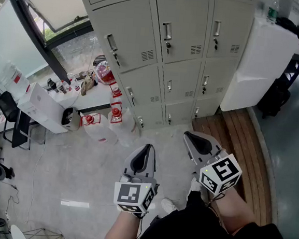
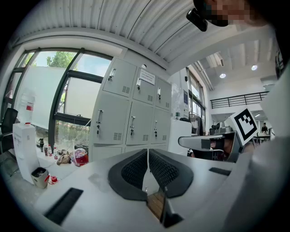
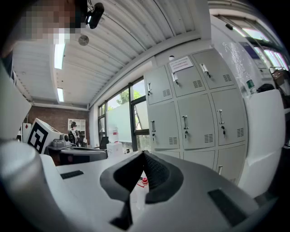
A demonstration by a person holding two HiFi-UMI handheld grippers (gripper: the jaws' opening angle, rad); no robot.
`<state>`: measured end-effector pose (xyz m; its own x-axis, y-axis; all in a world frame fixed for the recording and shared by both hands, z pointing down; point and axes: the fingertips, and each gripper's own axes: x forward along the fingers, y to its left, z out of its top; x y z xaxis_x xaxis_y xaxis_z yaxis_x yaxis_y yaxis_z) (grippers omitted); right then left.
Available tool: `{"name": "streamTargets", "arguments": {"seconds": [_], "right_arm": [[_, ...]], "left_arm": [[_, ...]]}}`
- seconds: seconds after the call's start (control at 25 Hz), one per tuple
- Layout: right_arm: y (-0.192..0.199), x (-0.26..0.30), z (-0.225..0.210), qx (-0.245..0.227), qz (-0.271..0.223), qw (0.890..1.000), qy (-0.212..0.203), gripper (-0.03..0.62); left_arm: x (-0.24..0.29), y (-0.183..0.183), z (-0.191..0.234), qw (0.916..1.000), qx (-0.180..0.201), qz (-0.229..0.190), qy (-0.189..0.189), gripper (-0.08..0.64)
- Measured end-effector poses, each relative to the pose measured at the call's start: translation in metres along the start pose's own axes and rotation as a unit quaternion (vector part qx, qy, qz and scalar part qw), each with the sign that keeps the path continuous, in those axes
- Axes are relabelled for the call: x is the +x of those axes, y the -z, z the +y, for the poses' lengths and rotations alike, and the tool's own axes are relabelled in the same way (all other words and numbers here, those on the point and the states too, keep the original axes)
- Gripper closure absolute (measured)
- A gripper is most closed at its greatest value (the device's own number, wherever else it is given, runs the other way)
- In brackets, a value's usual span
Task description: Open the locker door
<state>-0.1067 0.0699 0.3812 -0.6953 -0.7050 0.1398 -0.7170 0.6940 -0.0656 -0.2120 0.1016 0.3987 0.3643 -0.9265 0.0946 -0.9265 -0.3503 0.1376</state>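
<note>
The left gripper (image 1: 146, 148) and the right gripper (image 1: 190, 137) are both pinched shut and hold nothing. The lockers (image 1: 181, 28) stand well ahead, with their doors closed. It's best to get close first, open one gripper, pinch a door handle (image 1: 167, 31), and pull gently.

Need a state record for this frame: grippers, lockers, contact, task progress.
left gripper: jaws together, nothing between them
right gripper: jaws together, nothing between them
lockers: grey bank, every door in view shut
contact: none, both grippers held short of the lockers
task progress: no door opened yet
beside lockers: white unit at their right in the head view
</note>
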Motion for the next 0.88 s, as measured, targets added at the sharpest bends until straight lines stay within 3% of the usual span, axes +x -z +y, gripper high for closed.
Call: {"name": "streamTargets", "arguments": {"seconds": [0.88], "right_arm": [[-0.009, -0.01, 0.013, -0.023, -0.01, 1.0, -0.013, 0.538]], "left_arm": [[-0.011, -0.001, -0.006, 0.9999, 0.001, -0.007, 0.008, 0.535]]}}
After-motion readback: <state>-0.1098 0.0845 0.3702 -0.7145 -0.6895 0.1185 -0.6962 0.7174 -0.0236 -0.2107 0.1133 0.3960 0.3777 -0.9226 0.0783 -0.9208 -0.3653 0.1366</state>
